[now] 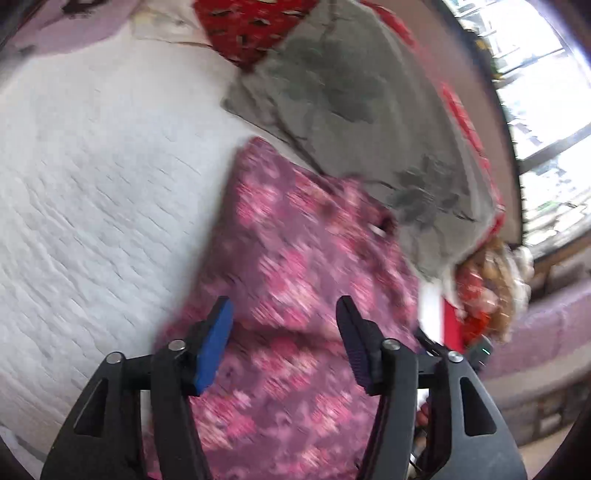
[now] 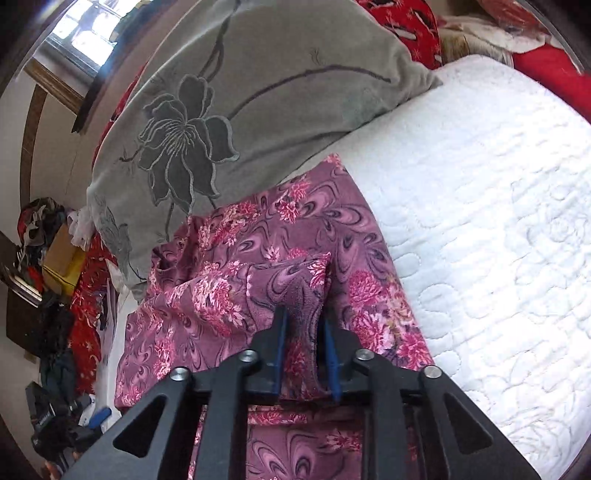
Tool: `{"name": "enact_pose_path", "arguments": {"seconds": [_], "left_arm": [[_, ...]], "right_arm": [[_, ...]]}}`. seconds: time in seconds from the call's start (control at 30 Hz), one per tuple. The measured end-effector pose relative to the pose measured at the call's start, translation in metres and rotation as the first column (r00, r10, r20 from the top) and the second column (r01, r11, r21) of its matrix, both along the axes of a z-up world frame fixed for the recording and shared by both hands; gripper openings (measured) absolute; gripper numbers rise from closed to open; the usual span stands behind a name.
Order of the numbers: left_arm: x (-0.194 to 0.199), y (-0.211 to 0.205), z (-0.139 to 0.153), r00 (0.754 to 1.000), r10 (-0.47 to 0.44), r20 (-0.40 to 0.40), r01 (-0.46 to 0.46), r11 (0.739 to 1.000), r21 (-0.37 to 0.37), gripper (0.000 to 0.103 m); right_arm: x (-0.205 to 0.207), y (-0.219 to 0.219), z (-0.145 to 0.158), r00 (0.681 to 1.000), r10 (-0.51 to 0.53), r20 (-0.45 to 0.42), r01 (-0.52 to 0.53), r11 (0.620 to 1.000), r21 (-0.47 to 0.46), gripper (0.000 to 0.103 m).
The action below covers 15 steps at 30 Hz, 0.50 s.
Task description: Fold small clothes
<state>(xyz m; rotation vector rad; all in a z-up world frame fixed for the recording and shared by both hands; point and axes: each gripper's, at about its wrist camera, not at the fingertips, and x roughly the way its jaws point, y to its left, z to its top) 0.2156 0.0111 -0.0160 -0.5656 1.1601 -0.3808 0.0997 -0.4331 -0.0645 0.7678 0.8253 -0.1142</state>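
Note:
A purple garment with a pink flower print (image 1: 295, 280) lies on the white quilted bed cover (image 1: 92, 184). It also shows in the right wrist view (image 2: 258, 258). My left gripper (image 1: 284, 310) is open and hovers over the garment with nothing between its fingers; this view is motion-blurred. My right gripper (image 2: 301, 321) is shut on a raised fold of the garment (image 2: 295, 288), which stands up between the blue pads (image 2: 330, 354).
A grey pillow with a dark flower pattern (image 2: 221, 110) lies against the garment's far edge; it shows in the left wrist view too (image 1: 351, 92). Red patterned bedding (image 1: 243, 26) lies behind it. Clutter and a cardboard box (image 2: 61, 254) sit beside the bed. The white quilt (image 2: 480, 221) spreads to the right.

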Motion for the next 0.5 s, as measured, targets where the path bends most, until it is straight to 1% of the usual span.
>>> {"name": "enact_pose_path", "arguments": {"seconds": [0.03, 0.07, 0.1, 0.13, 0.2, 0.23, 0.27, 0.33, 0.37, 0.4, 0.43, 0.47, 0.5], "left_arm": [[0.006, 0.0, -0.007, 1.0, 0.003, -0.031, -0.003, 1.0, -0.004, 0.057], [0.01, 0.0, -0.016, 0.997, 0.009, -0.077, -0.01, 1.0, -0.024, 0.057], [0.011, 0.001, -0.025, 0.993, 0.018, -0.119, -0.025, 0.998, -0.056, 0.057], [0.009, 0.002, -0.029, 0.989, 0.027, -0.144, -0.039, 0.996, -0.083, 0.057], [-0.003, 0.003, -0.033, 0.984, 0.053, -0.172, -0.077, 0.988, -0.131, 0.057], [-0.014, 0.003, -0.034, 0.981, 0.078, -0.178, -0.108, 0.981, -0.163, 0.057], [-0.022, 0.002, -0.033, 0.981, 0.078, -0.178, -0.112, 0.975, -0.191, 0.057], [-0.029, -0.005, -0.038, 0.976, 0.079, -0.201, -0.12, 0.972, -0.201, 0.057], [-0.028, -0.009, -0.039, 0.976, 0.076, -0.206, -0.119, 0.972, -0.204, 0.057], [-0.02, -0.011, -0.046, 0.97, 0.084, -0.228, -0.128, 0.974, -0.187, 0.057], [-0.014, -0.009, -0.051, 0.962, 0.118, -0.247, -0.165, 0.97, -0.179, 0.057], [-0.009, -0.005, -0.053, 0.958, 0.141, -0.251, -0.191, 0.963, -0.191, 0.055], [0.0, 0.0, -0.055, 0.951, 0.184, -0.248, -0.239, 0.948, -0.212, 0.055]], "right_arm": [[0.001, 0.001, -0.002, 1.0, 0.003, -0.004, -0.003, 1.0, 0.004, 0.022], [0.002, 0.001, -0.003, 1.0, 0.006, -0.007, -0.005, 1.0, 0.009, 0.022], [0.001, 0.001, -0.004, 1.0, 0.005, -0.007, -0.005, 1.0, 0.012, 0.022], [0.0, 0.002, -0.005, 1.0, 0.005, -0.005, -0.005, 1.0, 0.015, 0.022], [-0.001, 0.002, -0.007, 1.0, 0.004, -0.004, -0.004, 1.0, 0.026, 0.023], [-0.002, 0.001, -0.008, 1.0, 0.004, -0.001, -0.004, 0.999, 0.032, 0.023], [-0.002, 0.001, -0.008, 1.0, 0.003, -0.001, -0.003, 0.999, 0.034, 0.023], [-0.002, 0.001, -0.009, 1.0, 0.005, 0.0, -0.005, 0.999, 0.035, 0.023], [-0.001, 0.001, -0.009, 1.0, 0.005, 0.001, -0.005, 0.999, 0.035, 0.024], [0.0, 0.001, -0.009, 1.0, 0.005, 0.0, -0.005, 0.999, 0.035, 0.024], [0.001, 0.002, -0.01, 1.0, 0.004, -0.002, -0.004, 0.999, 0.034, 0.024], [0.002, 0.002, -0.01, 1.0, 0.001, -0.002, -0.001, 0.999, 0.035, 0.024], [0.002, 0.002, -0.01, 1.0, 0.0, 0.001, 0.0, 0.999, 0.035, 0.024]]}}
